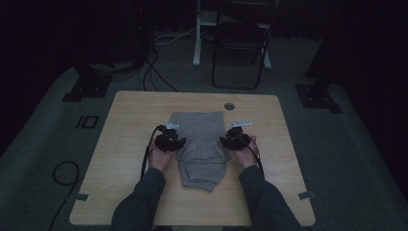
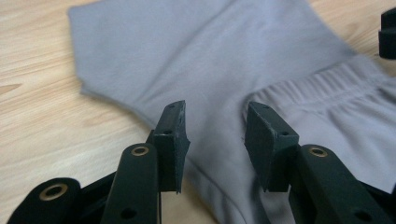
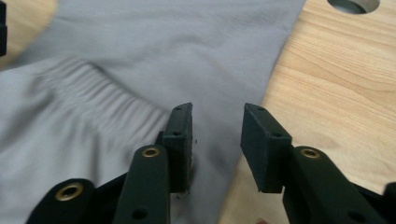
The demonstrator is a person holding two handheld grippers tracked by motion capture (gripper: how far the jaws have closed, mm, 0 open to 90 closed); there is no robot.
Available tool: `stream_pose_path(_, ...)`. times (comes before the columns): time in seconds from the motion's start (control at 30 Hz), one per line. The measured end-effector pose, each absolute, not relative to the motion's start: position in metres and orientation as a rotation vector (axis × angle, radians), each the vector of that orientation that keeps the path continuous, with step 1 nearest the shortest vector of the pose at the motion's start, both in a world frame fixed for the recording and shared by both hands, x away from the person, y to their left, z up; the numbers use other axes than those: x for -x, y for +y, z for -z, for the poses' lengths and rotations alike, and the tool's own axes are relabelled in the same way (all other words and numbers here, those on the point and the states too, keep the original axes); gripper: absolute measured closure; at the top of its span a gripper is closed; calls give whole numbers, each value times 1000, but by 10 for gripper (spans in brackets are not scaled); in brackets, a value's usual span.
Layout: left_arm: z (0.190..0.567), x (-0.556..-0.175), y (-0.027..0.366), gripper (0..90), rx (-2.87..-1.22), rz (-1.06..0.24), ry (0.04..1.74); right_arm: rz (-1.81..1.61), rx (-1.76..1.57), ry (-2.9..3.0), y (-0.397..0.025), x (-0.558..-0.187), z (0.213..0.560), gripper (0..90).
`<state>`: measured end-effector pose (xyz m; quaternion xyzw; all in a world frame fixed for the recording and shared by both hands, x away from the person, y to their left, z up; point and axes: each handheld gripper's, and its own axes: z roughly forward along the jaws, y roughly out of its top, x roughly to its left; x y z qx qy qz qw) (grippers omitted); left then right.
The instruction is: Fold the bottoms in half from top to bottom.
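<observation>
both grippers (image 2: 215, 140) (image 3: 217, 140) gaping, empty, over grey garment (image 1: 202, 144); dim room hides detail

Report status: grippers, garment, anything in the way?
Left gripper open at grey shorts' left edge. Right gripper open at right edge. Nothing gripped. Nothing blocking on the table.

Both of the person's forearms reached forward over the table, the left gripper (image 1: 169, 138) and right gripper (image 1: 235, 136) level with each other and well apart, each with its black jaws parted and nothing clamped between them.
</observation>
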<state>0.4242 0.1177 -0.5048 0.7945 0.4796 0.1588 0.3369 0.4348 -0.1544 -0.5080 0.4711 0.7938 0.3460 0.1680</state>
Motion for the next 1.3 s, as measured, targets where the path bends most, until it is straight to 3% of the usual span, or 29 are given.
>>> stream_pose_path(0.23,523,-430,103,581,-2166,-421,1270,-874,-1327,2332,-144,-446,526,665)
stream_pose_path(0.97,515,-373,104,557,-2115,-380,1122,-1072,-1256,2458,-156,-414,521,627)
stream_pose_path(1.3,508,-376,106,552,-2103,-402,1115,-1160,-1348,2312,-165,-414,503,543)
